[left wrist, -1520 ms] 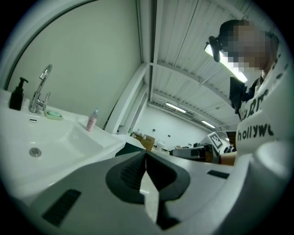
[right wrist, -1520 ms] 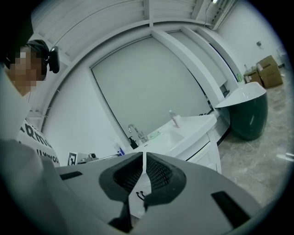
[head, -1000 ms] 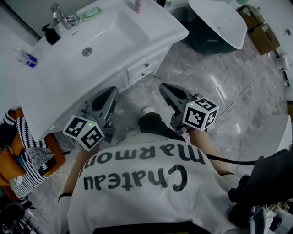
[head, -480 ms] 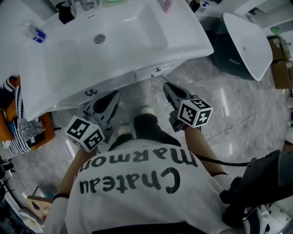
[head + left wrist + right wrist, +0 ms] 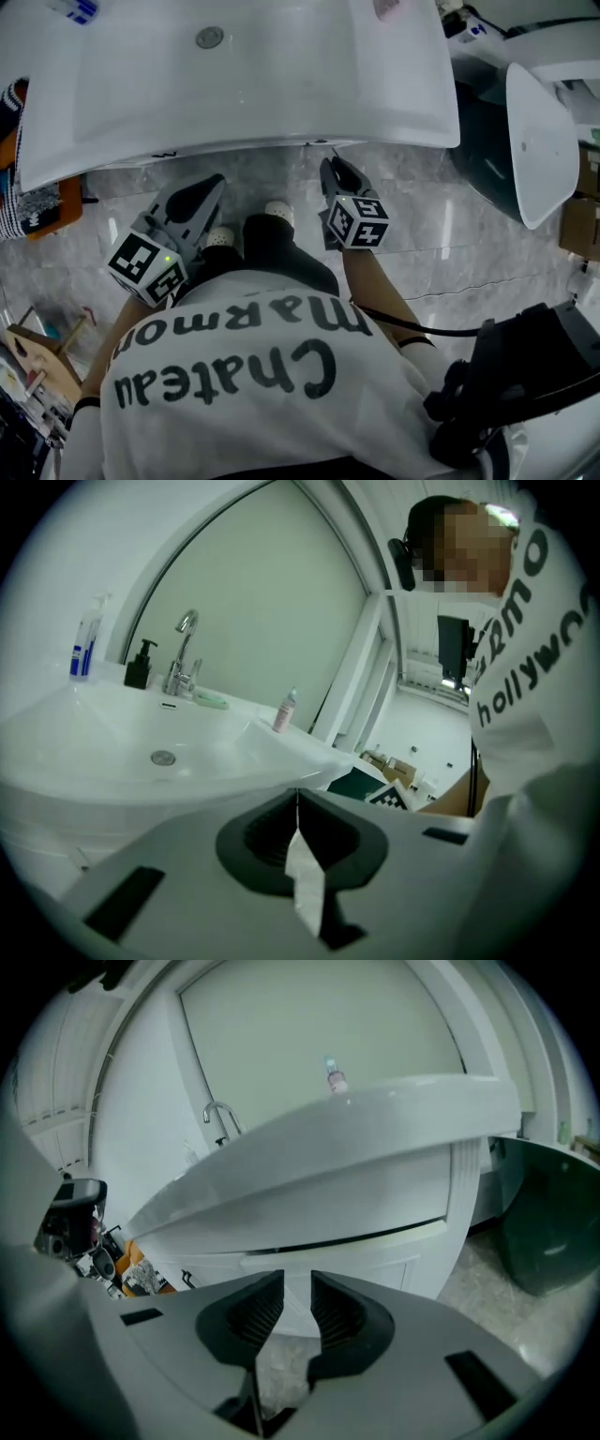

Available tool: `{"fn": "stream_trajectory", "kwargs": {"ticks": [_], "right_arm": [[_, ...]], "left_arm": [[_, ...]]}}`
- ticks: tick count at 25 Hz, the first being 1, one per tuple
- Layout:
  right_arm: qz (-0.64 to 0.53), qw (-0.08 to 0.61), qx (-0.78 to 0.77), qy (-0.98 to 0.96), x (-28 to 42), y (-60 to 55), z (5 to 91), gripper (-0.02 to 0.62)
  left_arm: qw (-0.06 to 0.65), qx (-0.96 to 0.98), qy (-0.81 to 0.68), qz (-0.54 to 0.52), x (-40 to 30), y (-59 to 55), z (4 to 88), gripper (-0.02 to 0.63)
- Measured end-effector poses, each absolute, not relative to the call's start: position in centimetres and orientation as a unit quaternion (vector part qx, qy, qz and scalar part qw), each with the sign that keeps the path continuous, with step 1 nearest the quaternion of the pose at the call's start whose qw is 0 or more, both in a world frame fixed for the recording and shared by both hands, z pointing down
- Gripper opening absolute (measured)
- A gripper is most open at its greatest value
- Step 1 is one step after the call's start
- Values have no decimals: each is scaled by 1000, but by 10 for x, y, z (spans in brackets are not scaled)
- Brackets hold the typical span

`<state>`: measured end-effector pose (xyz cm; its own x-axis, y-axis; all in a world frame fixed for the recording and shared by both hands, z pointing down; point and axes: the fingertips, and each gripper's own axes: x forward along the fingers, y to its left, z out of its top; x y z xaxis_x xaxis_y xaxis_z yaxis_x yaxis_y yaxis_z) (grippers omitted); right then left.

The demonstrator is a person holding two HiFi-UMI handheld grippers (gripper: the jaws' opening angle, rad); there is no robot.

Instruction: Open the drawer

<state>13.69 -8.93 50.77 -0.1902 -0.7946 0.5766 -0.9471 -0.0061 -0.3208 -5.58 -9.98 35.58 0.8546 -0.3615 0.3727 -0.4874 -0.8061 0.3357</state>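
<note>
The white vanity cabinet under the sink shows in the right gripper view, with a drawer front (image 5: pixel 394 1246) just below the basin's rim and a small dark handle (image 5: pixel 186 1279) further left. In the head view the sink (image 5: pixel 244 84) overhangs and hides the drawer fronts. My right gripper (image 5: pixel 330 169) is low in front of the cabinet and aimed at it. Its jaws (image 5: pixel 297 1283) are opening, a narrow gap with nothing between them. My left gripper (image 5: pixel 208 186) hangs left of it, short of the cabinet, its jaws (image 5: pixel 298 799) shut on nothing.
A dark bin (image 5: pixel 487 141) with a white lid stands right of the vanity. An orange stool with striped cloth (image 5: pixel 37 202) sits at the left. A faucet (image 5: pixel 183 653), a black soap bottle (image 5: pixel 141 663) and a pink bottle (image 5: pixel 284 710) stand on the sink. The person's feet (image 5: pixel 278 214) are between the grippers.
Both grippers have dropped lower and closer to the cabinet, the right one further. The head has leaned over the sink, so the drawer fronts have slipped out of sight under the rim.
</note>
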Motion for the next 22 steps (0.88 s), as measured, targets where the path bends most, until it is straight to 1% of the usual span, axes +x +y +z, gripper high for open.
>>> {"fn": "stream_trajectory", "kwargs": {"ticks": [1,5,8,9,12,16,18,22], "right_arm": [[340,125,618,-698,138,-92,519,94],[357,164,601,-696,146,-103,558,103],[370,187,596,-688,150,-112,584,146],[375,196,597,-682,152,-115,593,149],[400,209,599,-661,158,-123,617,176],[422,239,592,-643,163,-128,644,176],[423,244,591,-642,162,-131,649,178],[423,233,587,-649,155,-138,654,210]], "left_arm": [[221,935,-235,148,-55,-101,358,9],[225,922,-269,164,-55,-102,369,9],[205,917,-285,188,-60,-97,376,9],[203,915,-290,195,-62,-95,377,9],[226,899,-318,200,-70,-91,381,9],[257,875,-363,193,-86,-85,386,9],[260,867,-376,197,-94,-78,389,9],[265,854,-400,199,-108,-67,393,9]]}}
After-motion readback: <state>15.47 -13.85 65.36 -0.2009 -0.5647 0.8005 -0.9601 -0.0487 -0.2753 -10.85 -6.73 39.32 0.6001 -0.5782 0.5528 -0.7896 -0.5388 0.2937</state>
